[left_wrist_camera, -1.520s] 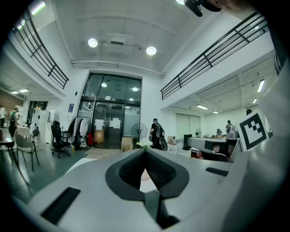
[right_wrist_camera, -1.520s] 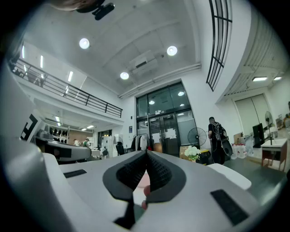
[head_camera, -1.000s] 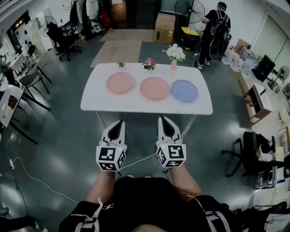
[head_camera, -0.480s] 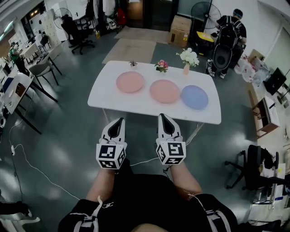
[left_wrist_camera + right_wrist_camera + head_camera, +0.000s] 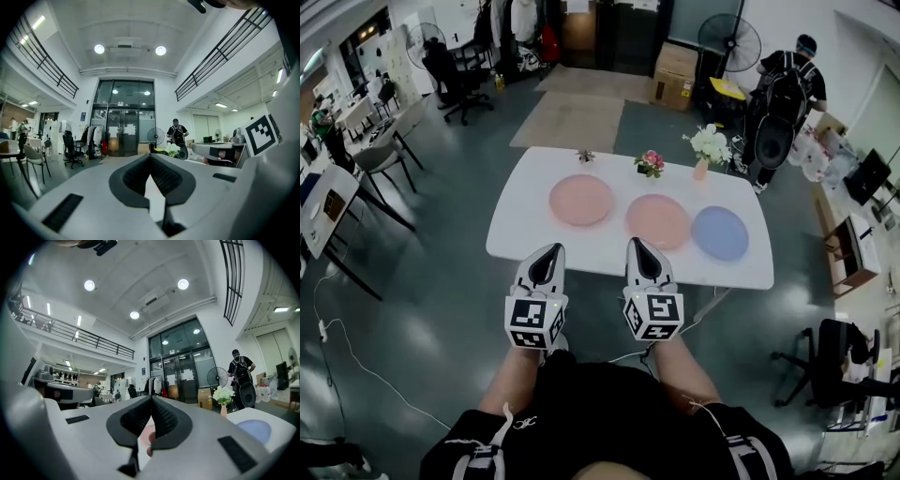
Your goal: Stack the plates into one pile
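On the desk (image 5: 523,225) three plates lie apart in a row, none stacked: a left pink plate (image 5: 580,200), a middle pink plate (image 5: 657,221) and a blue plate (image 5: 719,232) towards the desk's right end. The left tongs (image 5: 550,249) and right tongs (image 5: 638,244) are both closed and empty, their tips at the desk's near edge. The desk looks nearer than a second ago, so this is probably the approach, with stacking not yet begun.
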